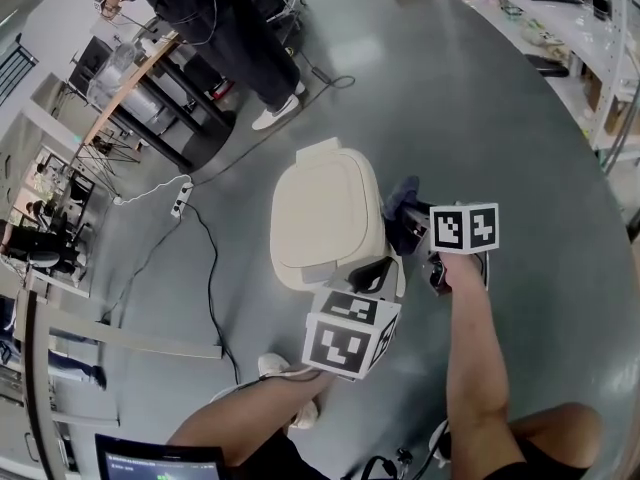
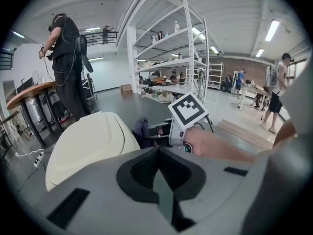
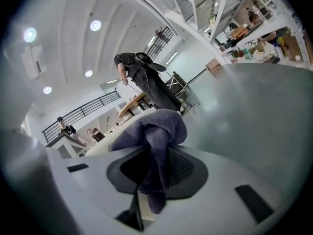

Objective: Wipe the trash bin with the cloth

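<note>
A cream trash bin (image 1: 325,218) with its lid closed stands on the grey floor in the head view. My right gripper (image 1: 408,224) is at the bin's right side, shut on a dark blue cloth (image 1: 402,204) that rests against the upper edge of the bin. In the right gripper view the cloth (image 3: 152,131) bunches out of the shut jaws of the right gripper (image 3: 151,155). My left gripper (image 1: 373,276) hovers at the bin's near right corner. In its own view the left gripper (image 2: 157,154) is shut and holds nothing, with the bin lid (image 2: 88,141) ahead at left.
A person in dark clothes (image 1: 225,28) stands behind the bin by a wooden table (image 1: 130,83). A black cable (image 1: 212,268) and a power strip (image 1: 181,201) lie on the floor at left. Shelving (image 1: 590,38) runs along the right. My shoe (image 1: 272,365) is near the bin.
</note>
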`<state>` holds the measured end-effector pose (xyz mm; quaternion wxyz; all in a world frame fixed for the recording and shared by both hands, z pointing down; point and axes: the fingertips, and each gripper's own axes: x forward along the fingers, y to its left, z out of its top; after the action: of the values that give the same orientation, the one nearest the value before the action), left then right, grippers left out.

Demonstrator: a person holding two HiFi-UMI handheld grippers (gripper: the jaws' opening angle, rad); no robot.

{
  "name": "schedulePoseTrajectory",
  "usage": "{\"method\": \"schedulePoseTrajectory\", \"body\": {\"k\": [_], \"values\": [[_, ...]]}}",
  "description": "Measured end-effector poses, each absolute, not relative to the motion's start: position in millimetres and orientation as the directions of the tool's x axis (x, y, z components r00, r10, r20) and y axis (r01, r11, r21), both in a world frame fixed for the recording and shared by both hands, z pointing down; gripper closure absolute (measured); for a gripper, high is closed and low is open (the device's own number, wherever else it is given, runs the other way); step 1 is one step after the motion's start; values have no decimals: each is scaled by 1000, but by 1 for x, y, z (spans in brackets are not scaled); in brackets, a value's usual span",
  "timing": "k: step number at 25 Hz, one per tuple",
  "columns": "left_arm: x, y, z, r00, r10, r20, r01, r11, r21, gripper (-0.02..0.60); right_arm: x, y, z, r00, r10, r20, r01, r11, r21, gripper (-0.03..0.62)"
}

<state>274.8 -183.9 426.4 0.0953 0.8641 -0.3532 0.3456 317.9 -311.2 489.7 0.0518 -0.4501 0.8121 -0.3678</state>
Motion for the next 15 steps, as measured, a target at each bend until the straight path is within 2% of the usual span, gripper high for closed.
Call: {"method": "schedulePoseTrajectory", "body": {"k": [6,15], "values": [[273,-185,425,512,-531,675,-670,-739,-73,584,295,-314,537,-638,-712,294,-651,294,-699,513],[272,-181,439,501,-515,695,-625,-771,-121,584,291,-318,613,-631,-675,382,-651,194,-734,513]]}}
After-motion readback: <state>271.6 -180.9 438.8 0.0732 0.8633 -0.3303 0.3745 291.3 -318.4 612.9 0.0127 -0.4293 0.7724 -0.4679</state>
